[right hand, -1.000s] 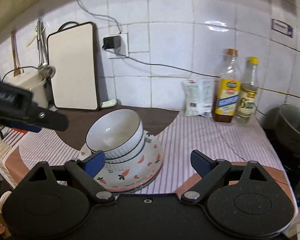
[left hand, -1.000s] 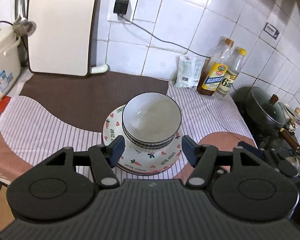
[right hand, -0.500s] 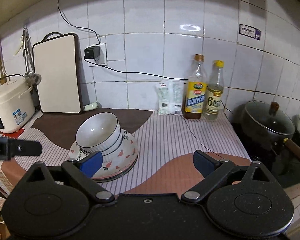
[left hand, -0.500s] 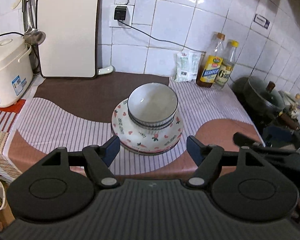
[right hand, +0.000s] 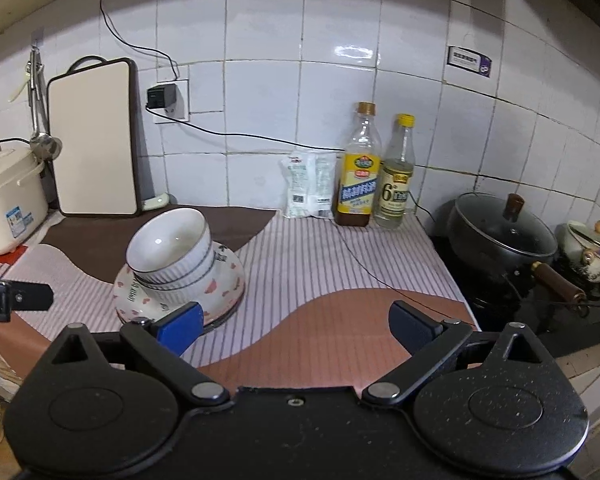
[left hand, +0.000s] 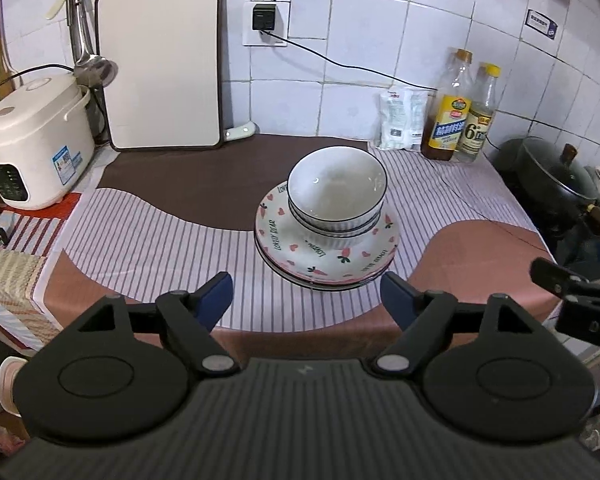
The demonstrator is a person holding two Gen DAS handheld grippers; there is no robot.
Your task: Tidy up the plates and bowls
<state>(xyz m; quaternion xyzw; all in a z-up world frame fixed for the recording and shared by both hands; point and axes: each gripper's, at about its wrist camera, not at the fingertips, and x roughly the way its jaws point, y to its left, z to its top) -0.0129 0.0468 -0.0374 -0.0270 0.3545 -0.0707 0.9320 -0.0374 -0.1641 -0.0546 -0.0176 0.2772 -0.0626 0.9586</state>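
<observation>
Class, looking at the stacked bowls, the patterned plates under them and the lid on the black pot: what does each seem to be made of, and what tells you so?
Stacked bowls: probably glazed ceramic; glossy white with bright glints, ribbed outside, dark rim line.
Patterned plates: likely glazed ceramic too; shiny surface with printed hearts and carrots.
Pot lid: apparently glass, see-through and reflective, with a wood-like brown knob.

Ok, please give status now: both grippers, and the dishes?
Left gripper open, empty, jaws just widened. Right gripper open, empty. White ribbed bowls nested on heart-patterned plates. Nothing in the way.
</observation>
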